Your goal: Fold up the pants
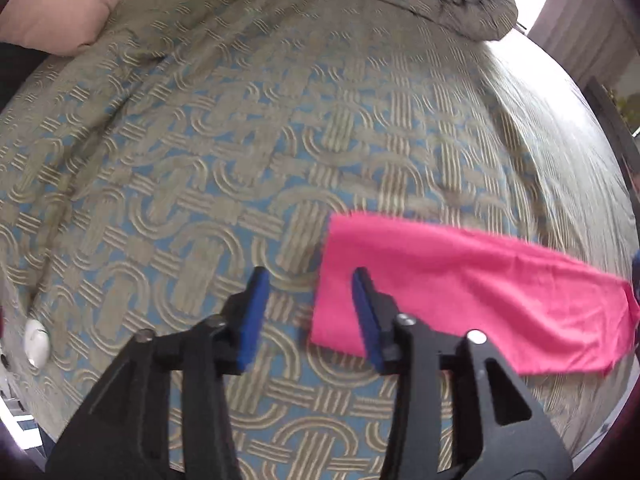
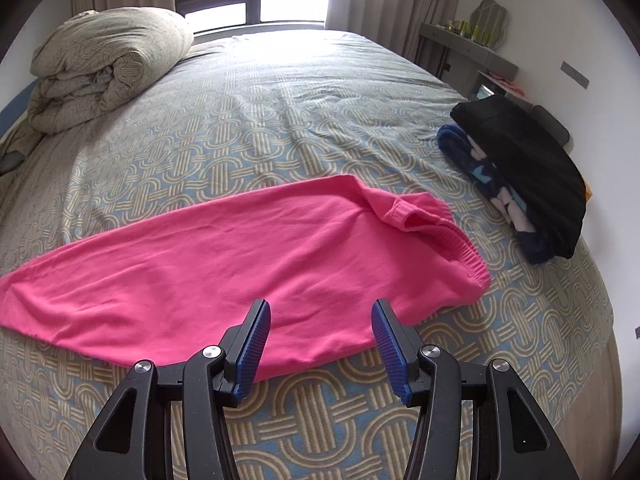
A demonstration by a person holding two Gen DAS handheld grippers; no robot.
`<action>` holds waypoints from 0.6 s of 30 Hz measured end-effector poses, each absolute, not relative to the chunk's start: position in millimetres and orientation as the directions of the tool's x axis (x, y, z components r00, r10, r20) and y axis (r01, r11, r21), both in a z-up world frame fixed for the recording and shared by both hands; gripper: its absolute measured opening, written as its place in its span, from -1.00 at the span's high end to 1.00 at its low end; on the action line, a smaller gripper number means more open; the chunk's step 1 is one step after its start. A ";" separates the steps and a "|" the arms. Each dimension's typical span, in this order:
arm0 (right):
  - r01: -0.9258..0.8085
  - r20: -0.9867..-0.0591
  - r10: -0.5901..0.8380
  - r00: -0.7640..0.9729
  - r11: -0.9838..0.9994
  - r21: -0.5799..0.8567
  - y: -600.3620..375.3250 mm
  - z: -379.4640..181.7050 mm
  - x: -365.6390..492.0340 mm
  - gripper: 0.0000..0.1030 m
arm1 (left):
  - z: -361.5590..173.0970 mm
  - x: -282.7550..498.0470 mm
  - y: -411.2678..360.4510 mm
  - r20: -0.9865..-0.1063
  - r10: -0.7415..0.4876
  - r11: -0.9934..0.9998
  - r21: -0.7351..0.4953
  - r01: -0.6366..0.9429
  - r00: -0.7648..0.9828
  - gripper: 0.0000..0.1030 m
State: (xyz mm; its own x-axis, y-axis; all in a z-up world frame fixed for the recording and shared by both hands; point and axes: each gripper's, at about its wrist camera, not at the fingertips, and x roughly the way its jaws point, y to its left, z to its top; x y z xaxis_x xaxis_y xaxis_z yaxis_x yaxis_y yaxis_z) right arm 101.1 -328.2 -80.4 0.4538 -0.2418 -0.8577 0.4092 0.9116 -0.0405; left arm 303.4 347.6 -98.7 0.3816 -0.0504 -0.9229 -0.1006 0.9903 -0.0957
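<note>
Left claw hangs apart and empty at the leg-end hem of the pants; its right pad overlaps the hem corner, its left sits over bare bed. Right claw, also apart and empty, hovers over the near edge toward the waistband. Pants lie flat, already doubled leg on leg, long axis running left to right across the bed. Next fold likely brings hem to waistband. No containers show; 1 stack of folded clothes sits to the right.

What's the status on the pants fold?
Left gripper open, empty, at cuff end. Right gripper open, empty. Pink pants flat on bed, legs stacked, no cross fold yet. Nothing in the way.
</note>
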 end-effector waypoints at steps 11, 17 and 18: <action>0.530 -0.858 -0.303 0.414 0.847 -0.043 -383.2 -86.6 78.8 -0.04 | -85.6 281.1 273.7 -0.898 -0.102 0.994 -0.110 0.008 0.428 0.04; 0.672 -0.870 -0.308 0.385 0.740 0.035 -466.8 -106.0 49.0 -0.04 | -53.8 248.4 180.6 -0.876 -0.212 0.973 -0.146 0.180 0.433 0.02; 0.663 -0.861 -0.303 0.409 0.746 0.052 -474.8 -106.8 47.3 -0.04 | -49.8 241.1 159.0 -0.874 -0.243 0.962 -0.160 0.223 0.420 0.02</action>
State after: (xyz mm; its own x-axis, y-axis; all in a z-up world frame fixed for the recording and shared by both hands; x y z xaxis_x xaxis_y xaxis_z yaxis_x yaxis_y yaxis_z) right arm 47.3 -474.8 -106.8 0.4091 -0.3031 -0.8607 0.6633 0.7465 0.0525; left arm 241.1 159.0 -49.8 0.4201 -0.2427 -0.8744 0.2233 0.9616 -0.1596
